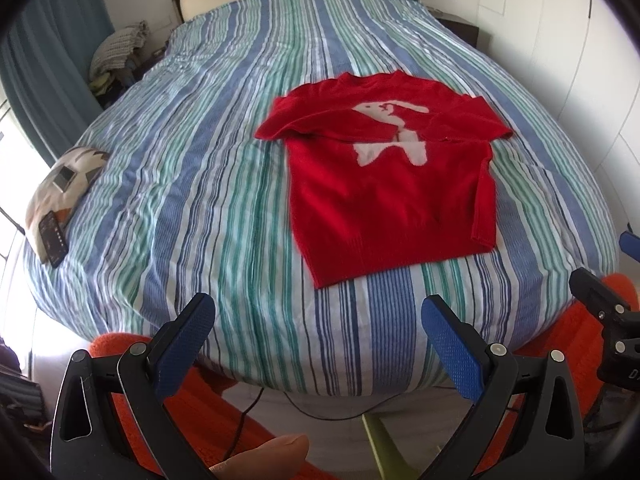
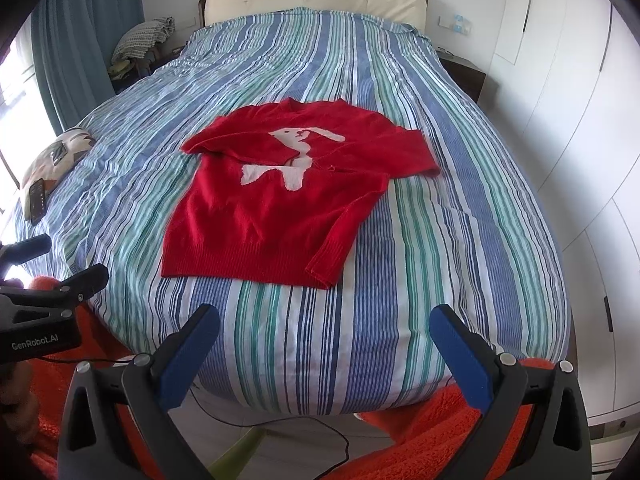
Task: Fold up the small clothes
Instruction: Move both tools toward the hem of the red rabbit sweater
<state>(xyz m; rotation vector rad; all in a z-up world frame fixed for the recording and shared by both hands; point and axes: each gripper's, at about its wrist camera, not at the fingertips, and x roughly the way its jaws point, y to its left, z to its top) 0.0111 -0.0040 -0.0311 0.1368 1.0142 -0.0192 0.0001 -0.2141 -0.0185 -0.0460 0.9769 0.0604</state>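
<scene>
A small red sweater with a white animal figure lies flat on the striped bedspread, near the bed's foot. Its left sleeve is folded across the chest; its right sleeve hangs down along the side. It also shows in the right wrist view. My left gripper is open and empty, held short of the bed's foot edge, in front of the sweater's hem. My right gripper is open and empty, also short of the foot edge. The left gripper's body shows at the left of the right wrist view.
A patterned cushion with a phone on it lies at the bed's left edge. A cream headboard is at the far end. White wardrobe doors stand right. Blue curtains hang left. Orange rug and a cable lie below.
</scene>
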